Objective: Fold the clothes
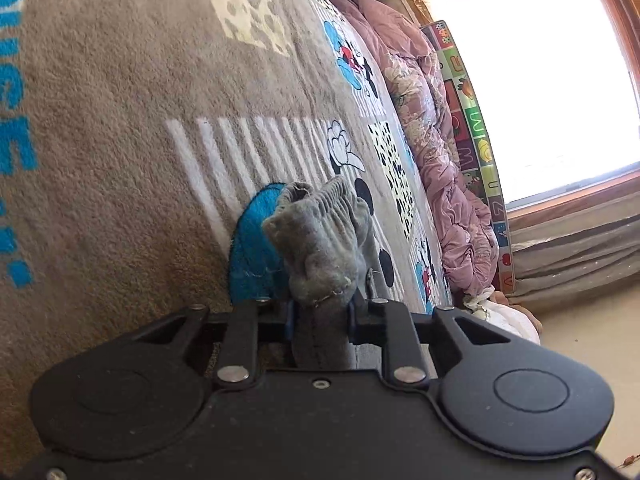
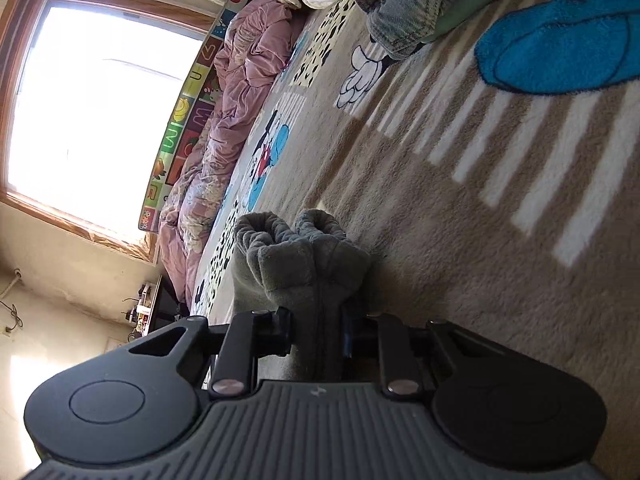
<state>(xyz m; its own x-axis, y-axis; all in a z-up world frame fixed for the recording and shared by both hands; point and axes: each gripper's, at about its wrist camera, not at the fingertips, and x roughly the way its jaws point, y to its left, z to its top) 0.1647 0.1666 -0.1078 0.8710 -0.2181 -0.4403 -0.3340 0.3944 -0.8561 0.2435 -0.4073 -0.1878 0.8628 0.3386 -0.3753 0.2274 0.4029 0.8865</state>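
A grey fleece garment (image 1: 320, 248) with a ribbed elastic band bunches up between the pads of my left gripper (image 1: 322, 316), which is shut on it just above the carpet. In the right wrist view another bunched part of the grey garment (image 2: 304, 268) is pinched in my right gripper (image 2: 318, 332), shut on the fabric with its folds standing up in front of the pads. Both views are rolled sideways. How the rest of the garment lies is hidden behind the gripper bodies.
A beige cartoon-print carpet (image 1: 120, 120) covers the floor. A pink quilt (image 1: 432, 140) and a colourful letter mat (image 1: 476, 132) lie along the window wall. A pile of denim and other clothes (image 2: 408, 8) sits at the carpet's far end in the right wrist view.
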